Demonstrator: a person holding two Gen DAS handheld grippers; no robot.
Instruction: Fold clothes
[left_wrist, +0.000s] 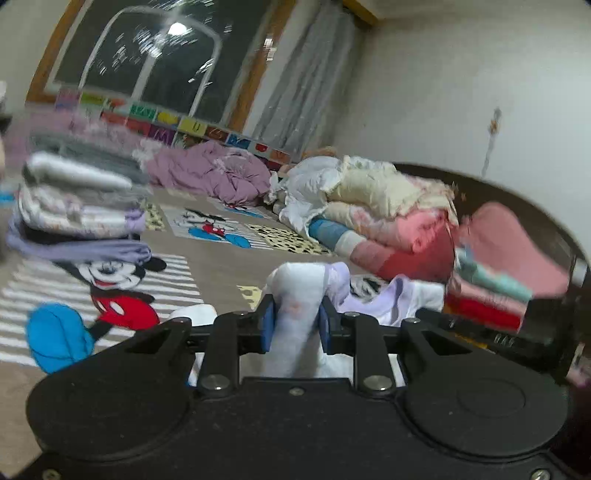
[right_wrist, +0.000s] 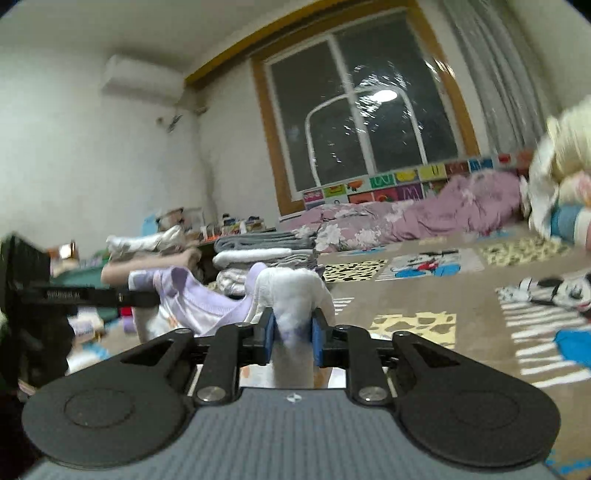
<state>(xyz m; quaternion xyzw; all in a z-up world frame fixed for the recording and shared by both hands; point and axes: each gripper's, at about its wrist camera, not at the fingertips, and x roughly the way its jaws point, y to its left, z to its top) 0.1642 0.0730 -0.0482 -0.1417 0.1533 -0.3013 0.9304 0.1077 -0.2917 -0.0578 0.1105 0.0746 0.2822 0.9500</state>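
Observation:
A white garment with lilac trim (left_wrist: 299, 280) hangs between my two grippers above the carpet. My left gripper (left_wrist: 295, 319) is shut on a bunched fold of it, blue pads (left_wrist: 267, 325) pressing both sides. In the right wrist view my right gripper (right_wrist: 291, 326) is shut on another bunched white fold (right_wrist: 288, 284). From there the lilac-edged cloth (right_wrist: 192, 302) runs left to the black body of the other gripper (right_wrist: 74, 295), with a person's forearm (right_wrist: 147, 266) behind it. The rest of the garment is hidden below the grippers.
A stack of folded clothes (left_wrist: 77, 206) stands on the cartoon-mouse carpet (left_wrist: 110, 288) at left. A purple quilt (left_wrist: 214, 173) lies under the window. Heaped pink and cream bedding (left_wrist: 388, 214) and a smaller folded stack (left_wrist: 487, 295) are at right.

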